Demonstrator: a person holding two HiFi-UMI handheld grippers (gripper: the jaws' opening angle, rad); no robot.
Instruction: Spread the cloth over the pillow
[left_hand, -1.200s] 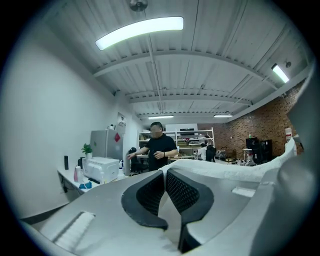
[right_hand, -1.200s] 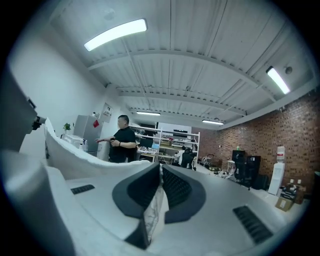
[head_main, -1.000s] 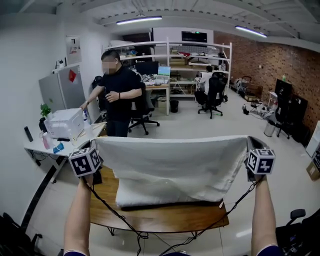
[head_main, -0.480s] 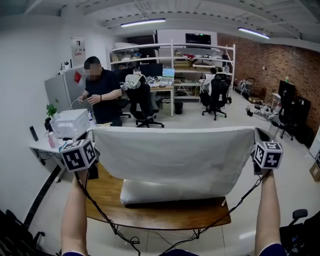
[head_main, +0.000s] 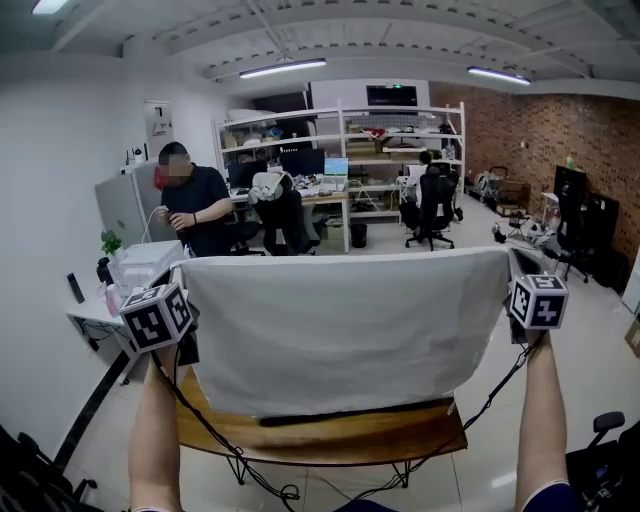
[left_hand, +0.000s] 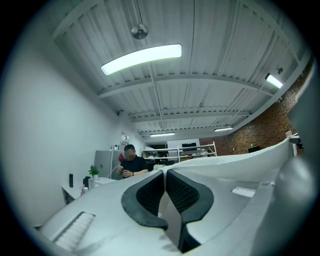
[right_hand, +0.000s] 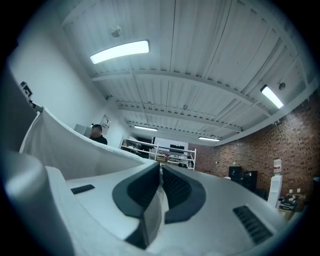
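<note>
**Cloth held higher, pillow now hidden behind it**

The white cloth (head_main: 340, 320) hangs in the air as a wide flat sheet, stretched between the two grippers above the wooden table (head_main: 330, 440). The left gripper (head_main: 188, 278) pinches the upper left corner of the cloth. In the left gripper view its jaws are nearly together, with only the thin fabric between the dark pads. The right gripper (head_main: 506, 262) pinches the upper right corner in the same way, its jaws pressed on the fabric. Both arms reach forward and up, and the top edge of the cloth runs almost level from one gripper to the other.

Compared with one second ago, both grippers are higher and the whole cloth has risen with them. At that time the pillow showed under the lower edge of the cloth, lying on the table. Now the lower edge hangs just above the table top, near its front edge, and the pillow is hidden behind the cloth. Only a dark strip shows under the hem.

The person (head_main: 190, 205) in the background now stands further left, beside the left wall.
</note>
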